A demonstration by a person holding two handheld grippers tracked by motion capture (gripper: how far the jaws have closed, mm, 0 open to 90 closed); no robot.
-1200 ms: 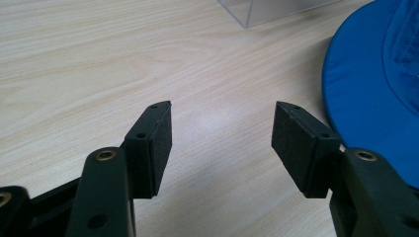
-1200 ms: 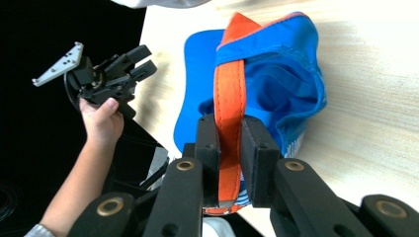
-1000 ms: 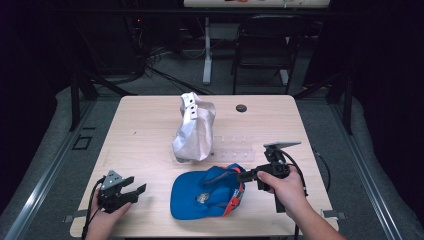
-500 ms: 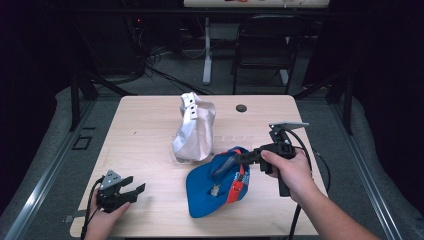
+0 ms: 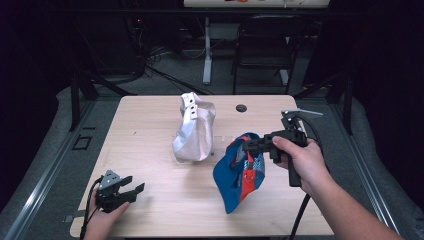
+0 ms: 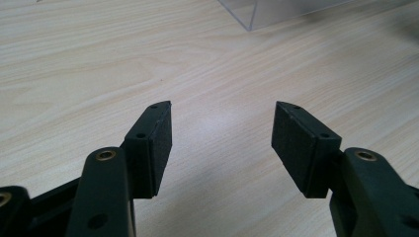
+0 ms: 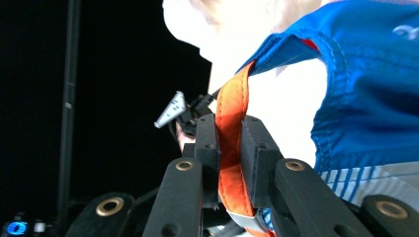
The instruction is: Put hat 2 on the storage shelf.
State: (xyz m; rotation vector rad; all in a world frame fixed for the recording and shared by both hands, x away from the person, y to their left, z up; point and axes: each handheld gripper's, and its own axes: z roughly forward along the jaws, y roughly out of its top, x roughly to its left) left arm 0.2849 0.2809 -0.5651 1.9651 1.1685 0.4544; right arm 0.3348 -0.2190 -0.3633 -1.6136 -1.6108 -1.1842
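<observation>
A blue cap (image 5: 237, 172) with orange and white panels hangs tilted above the table's right half, its lower edge near the wood. My right gripper (image 5: 247, 145) is shut on its orange strap (image 7: 231, 148); the blue fabric (image 7: 365, 98) spreads to the right of the jaws in the right gripper view. A silvery grey cap (image 5: 194, 131) stands upright in the middle of the table. My left gripper (image 5: 132, 187) rests low at the front left corner, open, with bare wood between its pads (image 6: 223, 111).
The light wooden table (image 5: 145, 125) has a small black disc (image 5: 241, 107) near its far edge. A clear plastic stand (image 6: 276, 10) sits under the grey cap. A chair (image 5: 262, 47) and a table leg stand beyond the far edge.
The right gripper has lifted the blue cap off the table and swung it up and to the right, so it now hangs tilted. The left gripper has stayed in place.
</observation>
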